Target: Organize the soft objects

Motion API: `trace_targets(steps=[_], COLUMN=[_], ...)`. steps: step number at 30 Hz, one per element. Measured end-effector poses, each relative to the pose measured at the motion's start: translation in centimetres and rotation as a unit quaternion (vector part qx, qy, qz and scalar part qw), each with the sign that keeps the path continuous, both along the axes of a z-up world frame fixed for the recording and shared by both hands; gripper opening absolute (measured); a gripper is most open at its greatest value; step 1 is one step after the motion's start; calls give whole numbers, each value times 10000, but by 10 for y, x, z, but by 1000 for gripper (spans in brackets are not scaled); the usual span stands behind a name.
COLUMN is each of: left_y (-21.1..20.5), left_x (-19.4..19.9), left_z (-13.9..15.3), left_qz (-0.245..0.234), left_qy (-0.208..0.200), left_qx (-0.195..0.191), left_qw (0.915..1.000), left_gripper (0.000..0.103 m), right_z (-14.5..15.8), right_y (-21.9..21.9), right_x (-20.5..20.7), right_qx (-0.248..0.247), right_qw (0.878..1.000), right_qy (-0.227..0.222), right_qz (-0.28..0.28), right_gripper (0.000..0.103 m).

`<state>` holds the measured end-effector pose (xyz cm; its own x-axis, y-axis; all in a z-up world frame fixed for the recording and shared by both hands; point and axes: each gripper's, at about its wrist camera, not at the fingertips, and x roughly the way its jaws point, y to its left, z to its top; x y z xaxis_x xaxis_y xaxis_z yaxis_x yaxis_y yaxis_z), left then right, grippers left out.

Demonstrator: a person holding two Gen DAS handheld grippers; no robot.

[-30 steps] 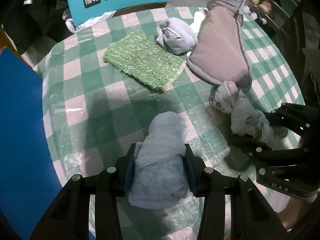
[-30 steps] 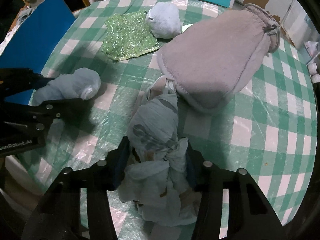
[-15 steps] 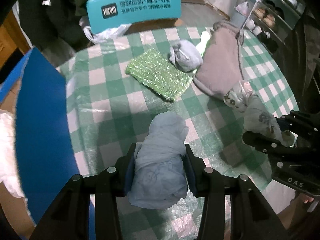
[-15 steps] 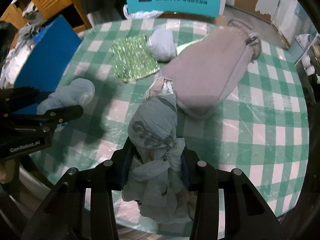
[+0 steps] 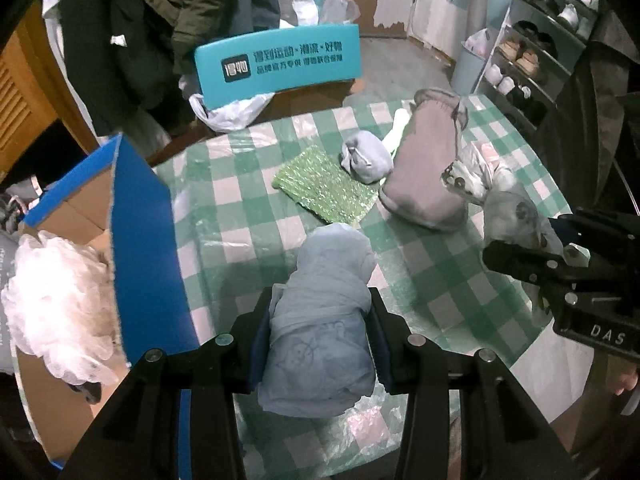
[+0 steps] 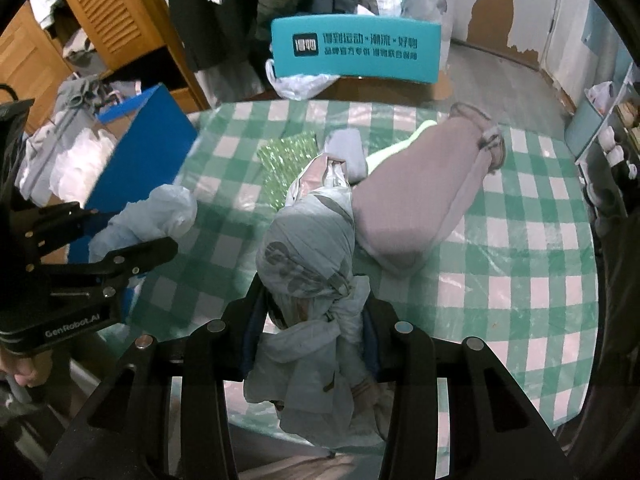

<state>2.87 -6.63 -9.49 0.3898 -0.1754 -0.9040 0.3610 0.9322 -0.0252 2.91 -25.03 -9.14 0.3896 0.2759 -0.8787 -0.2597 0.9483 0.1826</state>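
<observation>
Both bundles are hanging clear of the tabletop (image 5: 248,208): the left hand-held gripper (image 5: 320,344) is clamping the pale blue cloth roll (image 5: 324,320) and the right hand-held gripper (image 6: 308,340) is clamping the patterned cloth bundle (image 6: 308,264), whose loose tail is dangling below the jaws and, in my judgement, risking slipping free or snagging the tabletop's near edge. Compared with a second ago, both bundles are sitting higher, and the blue-sided box (image 5: 140,232) off the left edge is now showing.

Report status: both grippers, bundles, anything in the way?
Left gripper shut on pale blue bundle. Right gripper shut on patterned bundle. Both off table. Nothing blocking.
</observation>
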Motion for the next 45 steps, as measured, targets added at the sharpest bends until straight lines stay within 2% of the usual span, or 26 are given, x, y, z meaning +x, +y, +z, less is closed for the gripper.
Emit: trace_targets(steps=[20,24,35,45], left_y=[33,41,83,128], left_x=[-5,-9,-10,-17], left_z=[36,45,59,51], left_qz=[399,477,896,1315], left_qy=[-324,-491,-609,-563], left_qx=[-243,-177,-338,-354], left_qw=[9984,9975,9935,9891], left_gripper=[44,44,44,44], right_z=[47,52,64,73], right_y=[25,36,81,140], right_x=[-4,-2,4,10], right_qx=[248,266,405,502], right_qw=[9988,9984,9958,9916], right_qy=[-386,-449,-574,-596], right_qz=[168,238,588,1037], right_gripper=[40,40,40,40])
